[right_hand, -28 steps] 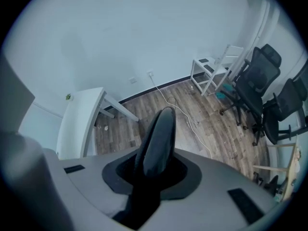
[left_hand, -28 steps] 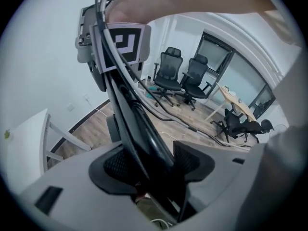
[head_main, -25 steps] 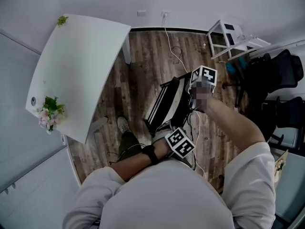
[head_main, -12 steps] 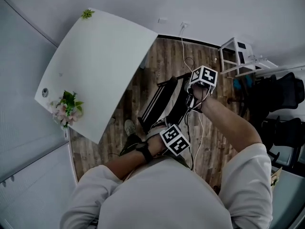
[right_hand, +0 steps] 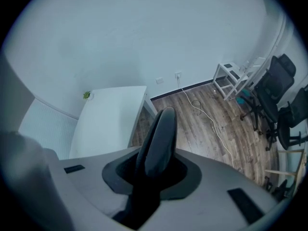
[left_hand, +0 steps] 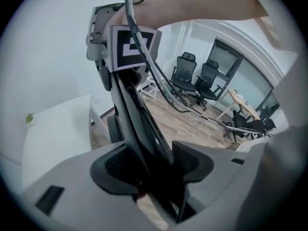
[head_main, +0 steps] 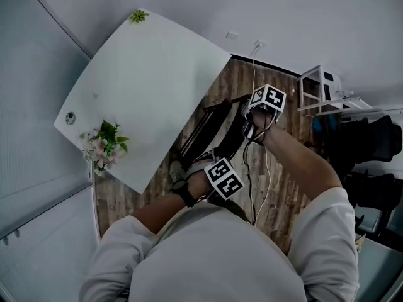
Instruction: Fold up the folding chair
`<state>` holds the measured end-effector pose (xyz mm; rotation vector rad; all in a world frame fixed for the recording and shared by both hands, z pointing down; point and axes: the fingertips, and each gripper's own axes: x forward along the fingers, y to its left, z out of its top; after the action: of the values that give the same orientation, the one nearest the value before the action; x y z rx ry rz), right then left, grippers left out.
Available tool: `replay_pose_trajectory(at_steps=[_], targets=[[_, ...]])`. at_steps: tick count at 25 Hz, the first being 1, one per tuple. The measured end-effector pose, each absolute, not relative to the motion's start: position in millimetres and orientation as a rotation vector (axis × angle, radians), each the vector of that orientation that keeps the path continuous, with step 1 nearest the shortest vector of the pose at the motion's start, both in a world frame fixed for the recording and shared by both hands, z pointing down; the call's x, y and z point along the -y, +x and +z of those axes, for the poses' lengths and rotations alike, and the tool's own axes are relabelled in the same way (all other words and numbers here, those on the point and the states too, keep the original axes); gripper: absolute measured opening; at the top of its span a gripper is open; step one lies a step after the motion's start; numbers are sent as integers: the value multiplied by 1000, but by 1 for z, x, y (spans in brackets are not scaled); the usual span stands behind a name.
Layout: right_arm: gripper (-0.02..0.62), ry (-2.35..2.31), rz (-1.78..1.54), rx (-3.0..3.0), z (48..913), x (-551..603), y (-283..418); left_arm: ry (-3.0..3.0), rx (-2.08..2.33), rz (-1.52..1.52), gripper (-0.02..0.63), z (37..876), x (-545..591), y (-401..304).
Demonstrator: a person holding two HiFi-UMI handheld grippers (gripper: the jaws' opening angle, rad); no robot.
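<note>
Now my left claw and right claw are each squeezed shut on the folding chair, which looks folded flat beside the white table, so I can lift it.

light: even, cool | shadows: soft | edges: fisheye-warped, dark vignette

I see steeply down from the head. Cameras on the left hand-held gripper and right hand-held gripper look close along their jaws. All share the bench.
</note>
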<state>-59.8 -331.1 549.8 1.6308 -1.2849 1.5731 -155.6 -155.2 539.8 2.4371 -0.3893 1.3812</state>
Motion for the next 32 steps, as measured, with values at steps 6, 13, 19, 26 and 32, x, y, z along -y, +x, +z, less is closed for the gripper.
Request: replay_pose_trajectory(at_steps=[6,13,19,26,32], targets=[[100,1610,1579,1273,564,363,-95,2408,364,1345,248,550,185,-188],[118,1599,1576,1280,572,404,-122,2386,357,1270,247,554,225,-214],[147,1556,1580,1307,575,429,-148,2367,340,1247,247,556,249,-237],[218,1445,1548,1383,574,450,-183,2363,314,1242,251,557,270,-265],[292,1377,1518,1449,573,450,-193,2370,359,1195,261,558,272,-268]])
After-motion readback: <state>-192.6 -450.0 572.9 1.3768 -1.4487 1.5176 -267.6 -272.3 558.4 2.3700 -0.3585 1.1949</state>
